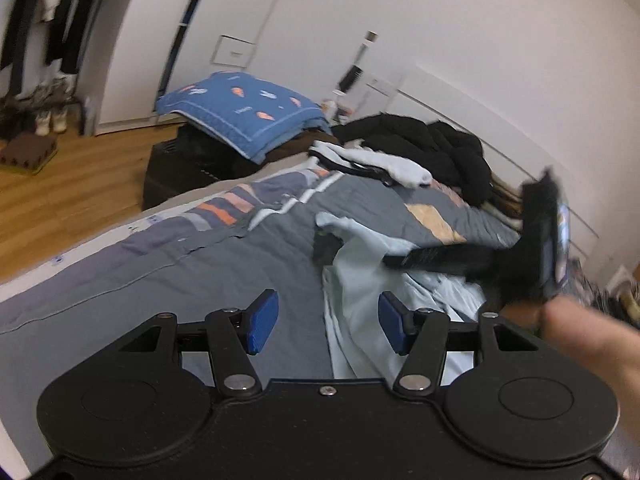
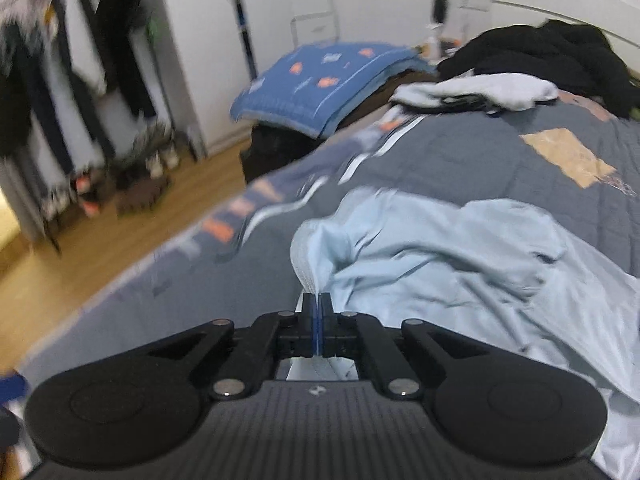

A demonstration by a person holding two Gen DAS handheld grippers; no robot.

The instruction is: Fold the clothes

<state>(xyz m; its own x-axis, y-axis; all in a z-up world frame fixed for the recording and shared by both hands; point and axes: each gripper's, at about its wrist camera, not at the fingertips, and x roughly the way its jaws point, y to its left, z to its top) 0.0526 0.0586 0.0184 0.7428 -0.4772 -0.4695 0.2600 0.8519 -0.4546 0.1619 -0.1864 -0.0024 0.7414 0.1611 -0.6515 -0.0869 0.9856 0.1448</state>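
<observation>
A pale blue garment (image 1: 360,280) (image 2: 460,256) lies rumpled on the grey quilt (image 1: 180,256) (image 2: 472,152) of a bed. My left gripper (image 1: 328,316) hovers open just above the garment's left edge, its blue pads (image 1: 262,320) apart with nothing between them. My right gripper (image 2: 317,300) is shut on a pinched fold of the pale blue garment, and the cloth rises to it in a ridge. In the left wrist view the right gripper (image 1: 400,260) shows as a black device reaching in from the right, held by a hand (image 1: 592,344).
A white garment (image 1: 384,164) (image 2: 488,88) and a heap of black clothes (image 1: 440,140) (image 2: 552,52) lie at the far end of the bed. A blue patterned pillow (image 1: 248,116) (image 2: 320,84) rests on a dark box beside it. Hanging clothes (image 2: 60,80) and shoes stand over the wooden floor (image 1: 72,184) at left.
</observation>
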